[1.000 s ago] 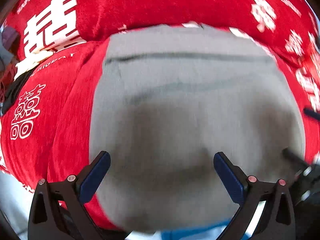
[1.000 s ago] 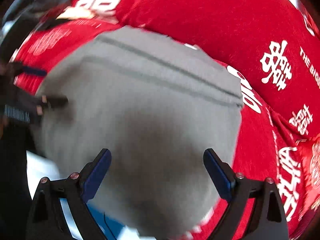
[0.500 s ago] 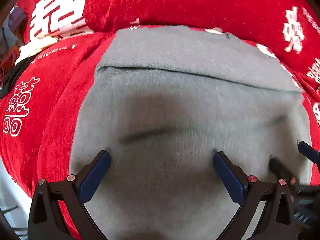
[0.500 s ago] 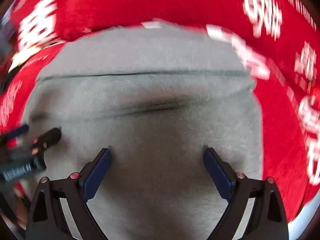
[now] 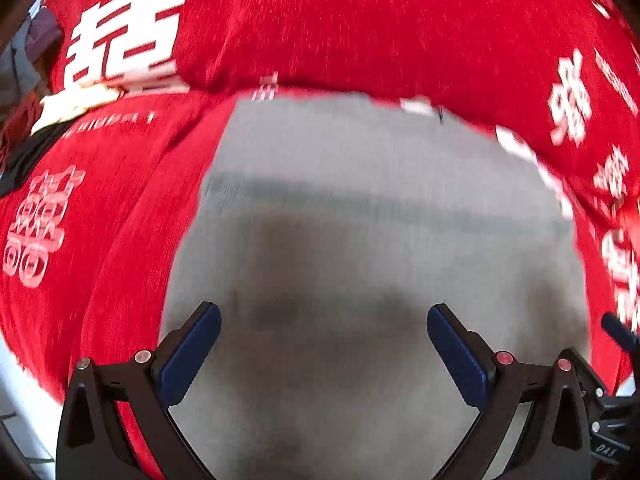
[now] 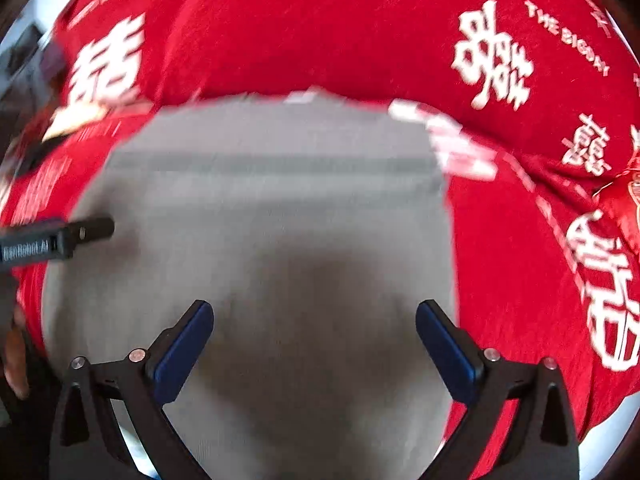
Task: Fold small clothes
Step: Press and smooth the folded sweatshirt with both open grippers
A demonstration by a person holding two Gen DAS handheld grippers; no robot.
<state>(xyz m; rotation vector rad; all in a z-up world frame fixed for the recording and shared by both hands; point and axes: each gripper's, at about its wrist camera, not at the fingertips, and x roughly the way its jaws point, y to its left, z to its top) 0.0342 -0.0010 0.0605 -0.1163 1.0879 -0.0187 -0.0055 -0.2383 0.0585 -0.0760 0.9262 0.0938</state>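
Garment: grey cloth [image 5: 360,208], flat on red cover [image 5: 360,32] w/ white characters; a fold line/seam runs across its far part. Sits centre of both views, blurred.
Backdrop: red pillow-like roll behind garment's far edge; clutter at far left, too blurry to name.
L gripper [image 5: 324,340]: jaws spread wide, nothing between pads, hovering over garment's near half. Released.
R gripper [image 6: 314,336]: jaws opening, only flat cloth showing in the gap, nothing pinched. Also seen as dark tip at right edge of left view.
Other tool in R view: L gripper's finger [image 6: 84,232] pokes in from left, over garment's left side; touching or not, can't tell.
Step (my read): a fold looks laid down, both tools let go; next prob. re-grip for another fold or smoothing.
How to do well:
- pick the near edge/corners, one gripper per corner, so cloth lifts evenly.
- come down steep, pinch only the top layer(s) meant to move; don't snag red cover underneath.
- move both hands together, keep edge taut, no skew.
- lay edge parallel to existing fold line, then release.
Risk: soft knit may bunch or drag lower layer; red cover may wrinkle & shift the stack.
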